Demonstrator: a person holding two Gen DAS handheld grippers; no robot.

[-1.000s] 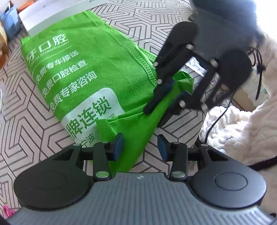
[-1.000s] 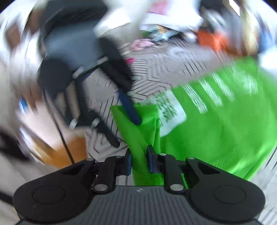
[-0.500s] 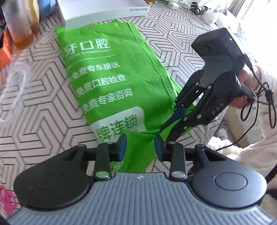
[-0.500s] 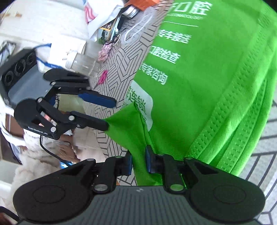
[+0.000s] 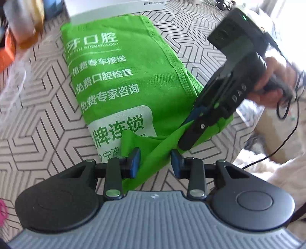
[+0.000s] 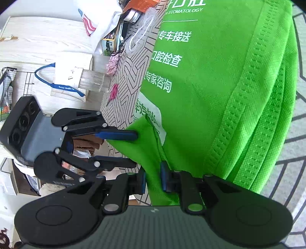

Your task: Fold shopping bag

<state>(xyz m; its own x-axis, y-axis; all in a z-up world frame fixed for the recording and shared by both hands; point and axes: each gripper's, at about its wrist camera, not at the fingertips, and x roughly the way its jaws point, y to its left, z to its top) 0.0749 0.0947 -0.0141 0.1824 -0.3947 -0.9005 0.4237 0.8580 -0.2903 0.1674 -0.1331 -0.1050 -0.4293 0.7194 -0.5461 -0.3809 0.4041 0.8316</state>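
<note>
A green shopping bag (image 5: 122,76) with white Chinese print lies flat on the patterned table; it also fills the right wrist view (image 6: 220,86). Its near bottom edge is lifted and turned over. My left gripper (image 5: 155,162) is open, with the lifted green fabric lying between its blue pads (image 5: 134,159). My right gripper (image 6: 153,179) is partly open around the same fold of fabric. In the left wrist view the right gripper (image 5: 193,132) stands over the bag's right corner. In the right wrist view the left gripper (image 6: 133,149) is seen open at the fabric's edge.
A white box (image 5: 114,7) lies at the bag's far end. An orange item (image 5: 7,55) and clutter sit far left. A clear bottle (image 6: 91,80), pink clip (image 6: 113,92) and bags stand beyond the table's left edge. A cable (image 5: 286,134) hangs at the right.
My right gripper has loosened from shut to partly open on the fold. My left gripper has opened a little wider. Both have moved the lifted edge further over the bag.
</note>
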